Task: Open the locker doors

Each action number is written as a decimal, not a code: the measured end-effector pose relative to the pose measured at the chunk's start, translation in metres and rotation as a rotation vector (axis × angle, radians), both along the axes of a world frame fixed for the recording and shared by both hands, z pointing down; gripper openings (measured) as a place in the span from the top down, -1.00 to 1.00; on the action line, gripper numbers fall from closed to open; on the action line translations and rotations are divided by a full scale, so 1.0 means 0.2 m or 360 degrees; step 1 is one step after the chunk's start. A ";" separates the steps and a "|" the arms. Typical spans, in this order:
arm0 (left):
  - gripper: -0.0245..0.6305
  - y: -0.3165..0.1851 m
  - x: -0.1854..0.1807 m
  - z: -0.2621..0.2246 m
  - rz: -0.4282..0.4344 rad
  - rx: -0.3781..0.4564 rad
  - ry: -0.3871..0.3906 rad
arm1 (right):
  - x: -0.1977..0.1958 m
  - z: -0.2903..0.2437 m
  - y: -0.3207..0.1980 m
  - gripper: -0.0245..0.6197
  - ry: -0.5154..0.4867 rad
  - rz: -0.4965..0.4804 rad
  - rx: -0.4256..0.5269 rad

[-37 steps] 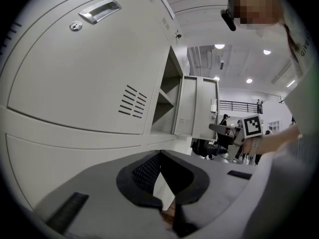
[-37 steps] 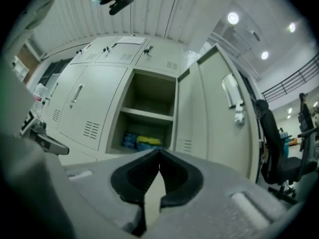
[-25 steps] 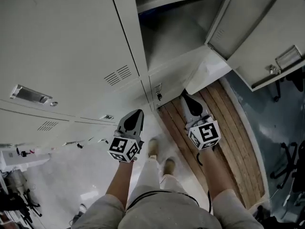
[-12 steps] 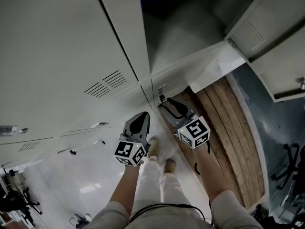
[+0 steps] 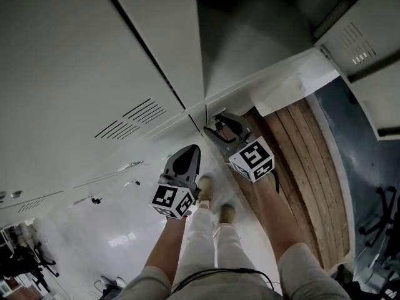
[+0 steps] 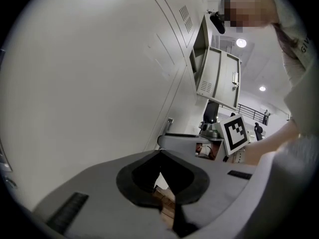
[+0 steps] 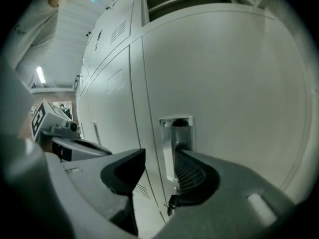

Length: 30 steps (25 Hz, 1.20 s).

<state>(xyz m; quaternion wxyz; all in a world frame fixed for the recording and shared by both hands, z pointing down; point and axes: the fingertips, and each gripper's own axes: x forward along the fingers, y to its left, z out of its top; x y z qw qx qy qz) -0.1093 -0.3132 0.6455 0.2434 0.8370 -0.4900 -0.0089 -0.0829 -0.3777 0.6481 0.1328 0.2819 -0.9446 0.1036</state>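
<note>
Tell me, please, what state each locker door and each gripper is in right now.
Upper locker door, swung open.
Lower locker door, closed.
Left-hand locker doors, closed.
Left gripper, shut, nothing held.
Right gripper, open; its jaws have just been opening, with the lower door's handle between them, not gripped.
</note>
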 end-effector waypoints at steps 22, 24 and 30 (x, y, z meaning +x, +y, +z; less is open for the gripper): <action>0.93 0.16 0.08 0.06 0.0013 -0.0038 0.0025 | 0.21 -0.01 0.27 0.33 -0.0004 0.0123 0.0059; 0.93 0.19 0.10 0.07 0.0011 -0.0044 0.0029 | 0.28 -0.01 0.31 0.33 -0.0003 0.0168 0.0070; 0.93 0.27 0.16 0.08 0.0023 -0.0058 0.0026 | 0.50 -0.01 0.43 0.33 0.0011 0.0349 0.0090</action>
